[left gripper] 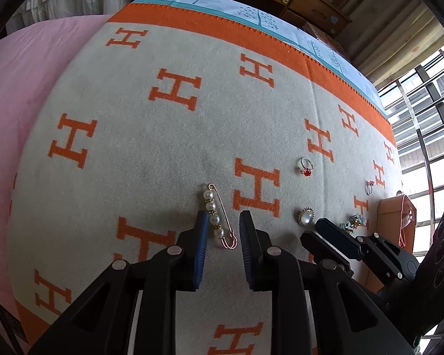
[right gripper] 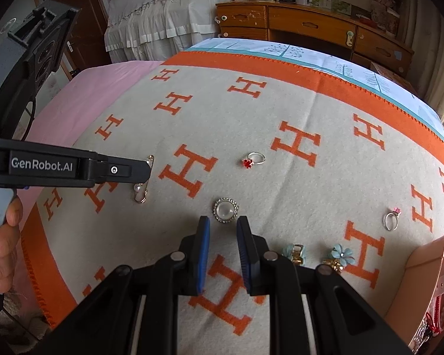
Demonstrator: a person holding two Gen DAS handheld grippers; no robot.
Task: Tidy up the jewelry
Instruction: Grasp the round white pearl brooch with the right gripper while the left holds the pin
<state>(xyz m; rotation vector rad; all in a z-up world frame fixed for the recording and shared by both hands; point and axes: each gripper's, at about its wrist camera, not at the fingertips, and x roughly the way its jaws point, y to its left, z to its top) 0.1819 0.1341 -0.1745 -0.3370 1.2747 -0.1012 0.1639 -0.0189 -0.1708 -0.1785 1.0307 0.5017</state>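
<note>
A pearl safety-pin brooch [left gripper: 218, 217] lies on the grey and orange blanket [left gripper: 162, 153], between the tips of my open left gripper [left gripper: 223, 222]; it also shows in the right wrist view [right gripper: 141, 190], partly hidden by the left gripper. A round pearl brooch [right gripper: 226, 210] lies just ahead of my open, empty right gripper [right gripper: 222, 227]; it also shows in the left wrist view [left gripper: 306, 216]. A red-stone ring [right gripper: 253, 160], a pink-stone ring [right gripper: 391, 218] and two blue flower clips [right gripper: 294, 253] [right gripper: 339, 256] lie loose on the blanket.
A peach jewelry box [right gripper: 429, 269] with a white strap and red cord inside stands at the right edge. A pink sheet [right gripper: 97, 88] covers the bed's left side. A wooden dresser [right gripper: 310, 26] stands behind the bed.
</note>
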